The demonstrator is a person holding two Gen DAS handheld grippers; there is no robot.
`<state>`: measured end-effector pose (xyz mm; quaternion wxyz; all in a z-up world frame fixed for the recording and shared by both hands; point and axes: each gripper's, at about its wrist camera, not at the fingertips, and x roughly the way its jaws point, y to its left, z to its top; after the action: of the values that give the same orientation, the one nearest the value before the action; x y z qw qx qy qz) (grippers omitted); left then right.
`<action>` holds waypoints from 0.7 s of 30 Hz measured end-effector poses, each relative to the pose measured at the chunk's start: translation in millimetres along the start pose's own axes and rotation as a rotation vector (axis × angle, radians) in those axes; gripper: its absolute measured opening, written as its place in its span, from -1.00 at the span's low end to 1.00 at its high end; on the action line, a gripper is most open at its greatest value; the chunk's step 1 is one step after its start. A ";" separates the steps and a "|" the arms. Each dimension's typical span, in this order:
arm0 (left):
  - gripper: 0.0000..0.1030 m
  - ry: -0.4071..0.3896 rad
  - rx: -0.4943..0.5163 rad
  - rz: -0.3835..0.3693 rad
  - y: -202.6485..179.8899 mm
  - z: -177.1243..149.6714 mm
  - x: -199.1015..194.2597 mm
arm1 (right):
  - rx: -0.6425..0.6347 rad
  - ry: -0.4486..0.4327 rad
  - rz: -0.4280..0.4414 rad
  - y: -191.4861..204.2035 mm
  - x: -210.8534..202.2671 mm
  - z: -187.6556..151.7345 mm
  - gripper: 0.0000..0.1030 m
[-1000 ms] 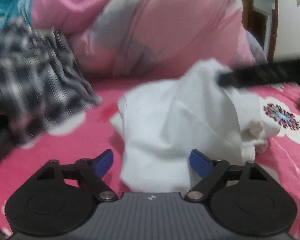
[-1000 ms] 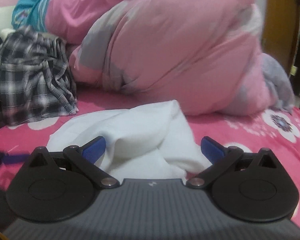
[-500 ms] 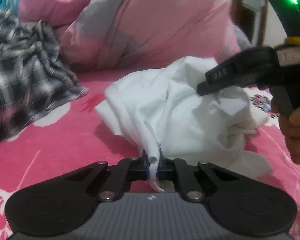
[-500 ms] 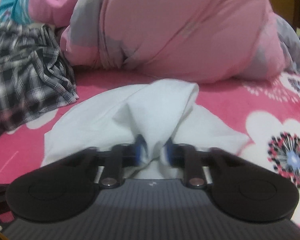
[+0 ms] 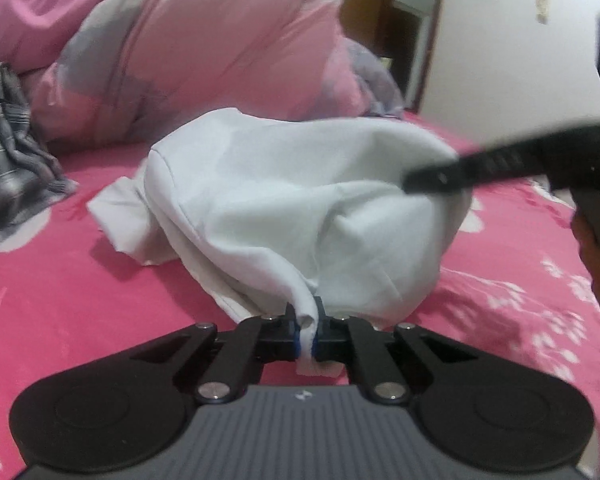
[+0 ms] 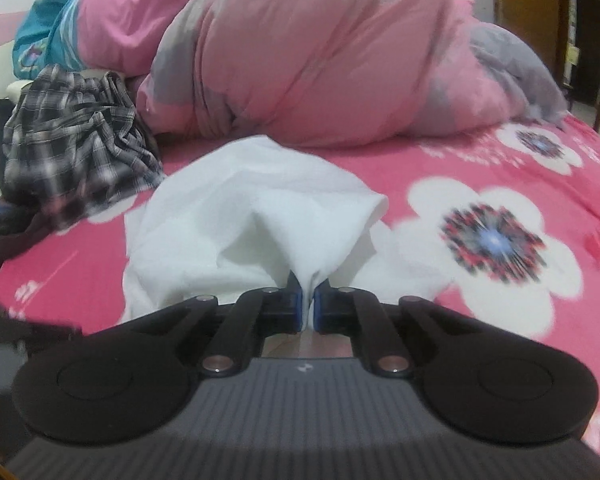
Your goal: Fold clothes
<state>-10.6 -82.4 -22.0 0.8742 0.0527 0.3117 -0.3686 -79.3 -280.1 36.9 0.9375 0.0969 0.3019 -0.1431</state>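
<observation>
On the pink flowered bedsheet [image 5: 60, 288], the left gripper [image 5: 307, 330] pinched the white garment [image 5: 300, 208]; no writing was readable. From the right wrist, the right gripper [image 6: 308, 308] clamped another fold, a plaid shirt [image 6: 72, 148] lying beside the pink duvet [image 6: 320, 60].

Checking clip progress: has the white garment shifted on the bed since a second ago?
Yes. The white garment, now pinched by both grippers, has been drawn out rightward, away from the plaid shirt at the left edge.

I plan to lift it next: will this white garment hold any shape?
Probably not: the white garment sags in soft folds between the left gripper and right gripper, so it looks floppy. Likely light, since small pinches tent it.
</observation>
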 end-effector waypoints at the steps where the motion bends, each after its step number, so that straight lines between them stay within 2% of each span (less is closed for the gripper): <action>1: -0.90 0.005 0.010 -0.029 -3.8 -1.9 -2.4 | 0.020 0.002 -0.006 -4.2 -9.6 -9.2 -0.93; 6: -0.88 0.038 0.133 -0.189 -31.8 -14.9 -9.8 | 0.114 0.036 -0.065 -32.2 -44.4 -56.9 -0.93; 10: -0.72 0.019 0.220 -0.240 -47.7 -21.0 -17.2 | 0.141 0.072 -0.098 -47.5 -61.3 -83.7 -0.88; 12: -0.60 -0.002 0.212 -0.259 -46.1 -20.0 -23.7 | 0.141 0.063 -0.099 -49.3 -72.9 -86.2 -0.83; 15: -0.28 -0.049 0.178 -0.276 -36.0 -15.6 -36.3 | 0.116 0.022 -0.119 -46.4 -91.7 -83.6 -0.57; 16: -0.16 -0.067 0.163 -0.280 -31.9 -13.8 -40.5 | 0.106 0.003 -0.136 -45.4 -98.6 -81.5 -0.43; 19: -0.10 -0.105 0.112 -0.277 -17.8 -4.5 -48.8 | 0.099 -0.052 -0.167 -45.3 -112.7 -70.6 -0.27; 21: -0.04 -0.122 0.084 -0.258 -10.7 2.3 -50.3 | 0.103 -0.071 -0.147 -45.3 -115.0 -62.0 -0.16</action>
<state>-43.5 -60.1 10.7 0.8339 0.0261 0.2466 -0.4930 -216.8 -281.9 51.3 0.9284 0.1172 0.2670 -0.2302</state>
